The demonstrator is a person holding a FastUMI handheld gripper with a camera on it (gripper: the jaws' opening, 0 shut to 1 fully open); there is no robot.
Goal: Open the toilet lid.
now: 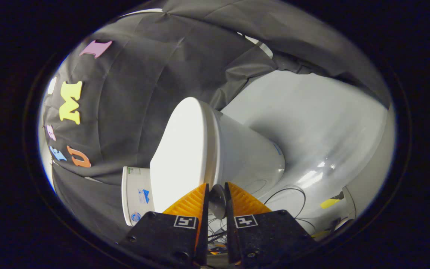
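Toilet lid (179,157) pinched at its front edge, view rolled sideways.

The gripper (217,194) is clenched on the lid's rim, one finger on the flat top face and one on the underside next to the bowl (252,157), likely so it can be levered up. The lid runs ahead from the fingertips toward the tank (134,194) by the black cloth wall (155,74); cables (293,194) trail on the floor (330,123).
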